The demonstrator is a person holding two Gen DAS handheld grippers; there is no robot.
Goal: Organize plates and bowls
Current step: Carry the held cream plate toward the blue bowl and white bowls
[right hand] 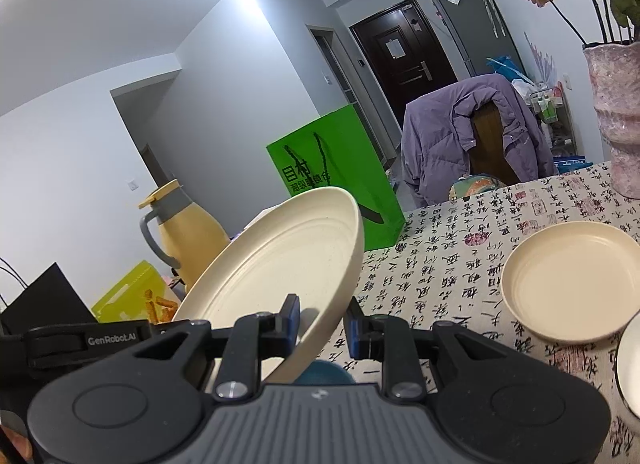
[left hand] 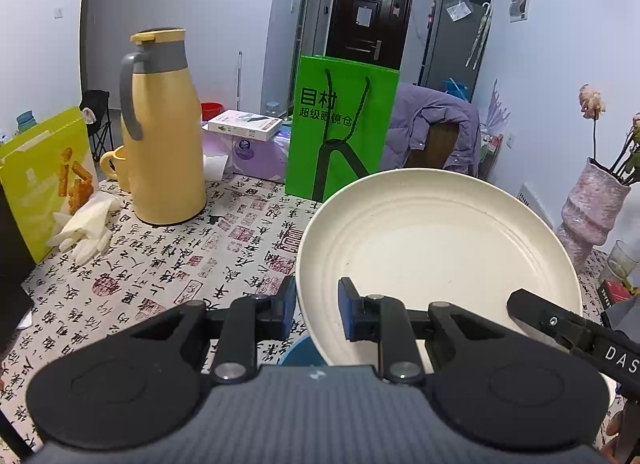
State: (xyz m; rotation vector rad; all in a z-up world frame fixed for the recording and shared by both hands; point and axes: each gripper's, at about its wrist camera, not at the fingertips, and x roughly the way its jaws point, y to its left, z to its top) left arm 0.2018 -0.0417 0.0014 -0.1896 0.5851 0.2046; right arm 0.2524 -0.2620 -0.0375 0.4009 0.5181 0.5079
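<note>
Both hand-held grippers are clamping the same cream plate [left hand: 436, 248], lifted clear of the table [left hand: 168, 264] and tilted. The left hand-held gripper [left hand: 316, 306] is pinching the plate's near-left rim, jaws narrow, one blue pad outside the rim and one on the inner face. The right hand-held gripper [right hand: 322, 322] is doing the same on the opposite edge, jaws narrow around the rim; in the left wrist view its black finger is showing at the plate's right side. So the plate is spanning between the two hands, its face tipped up and toward the left camera.

The relation that matters: a second cream plate [right hand: 572, 284] is lying flat on the table, off to the right of the held plate and ahead of the right hand-held gripper, well apart from it. The right hand is nearer to it than the left. Likely stacking target, so the held plate would need carrying rightward and levelling out before setting down.

A blue bowl [right hand: 324, 372] is peeking out just under the held plate, mostly hidden. A white rim [right hand: 628, 360] is showing at the far right edge, too cropped to identify.
</note>
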